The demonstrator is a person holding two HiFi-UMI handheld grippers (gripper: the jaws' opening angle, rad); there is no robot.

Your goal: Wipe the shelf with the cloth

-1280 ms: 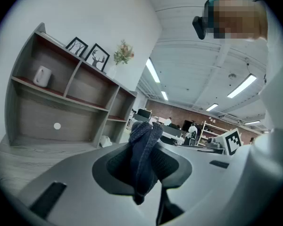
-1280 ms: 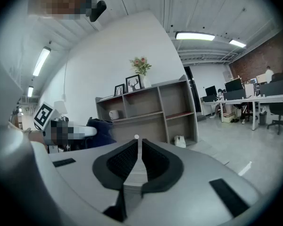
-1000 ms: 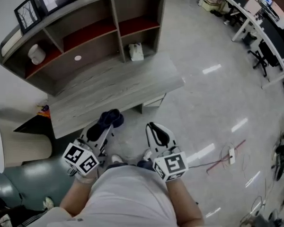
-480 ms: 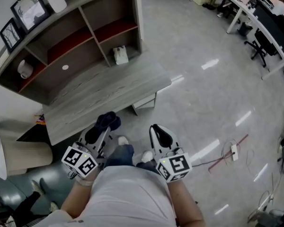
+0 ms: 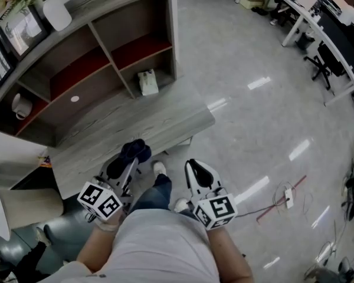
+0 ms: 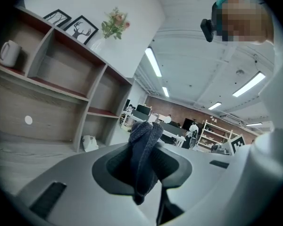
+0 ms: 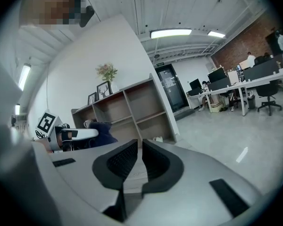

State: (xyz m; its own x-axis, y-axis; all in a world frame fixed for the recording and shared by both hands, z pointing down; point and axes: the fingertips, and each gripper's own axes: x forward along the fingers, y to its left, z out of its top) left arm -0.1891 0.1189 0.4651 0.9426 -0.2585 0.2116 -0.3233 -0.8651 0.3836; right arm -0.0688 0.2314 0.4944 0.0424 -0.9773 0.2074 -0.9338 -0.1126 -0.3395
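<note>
Fingers of the left gripper (image 5: pixel 125 168) are clamped on the dark cloth (image 6: pixel 144 142), which is held short of the shelf (image 5: pixel 100 87). Right gripper (image 7: pixel 137 147) fingers are closed and empty. The cloth is judged soft, light and limp. A bunched grip at its middle is advised, with a fold left protruding.

White top (image 5: pixel 159 249), blue jeans (image 5: pixel 156 194), grey left tool (image 5: pixel 128 161), right tool (image 5: pixel 194 165), black pads (image 7: pixel 120 161), b/w marker cubes (image 5: pixel 100 200)

A glossy grey floor (image 5: pixel 253 58) reflects ceiling strip lights (image 7: pixel 170 33). The wooden shelf (image 5: pixel 100 84) stands against a white wall (image 7: pixel 85 65). White desks (image 5: pixel 307 16) with black office chairs (image 5: pixel 320 69) line the far side, near a brick wall (image 7: pixel 252 32).
</note>
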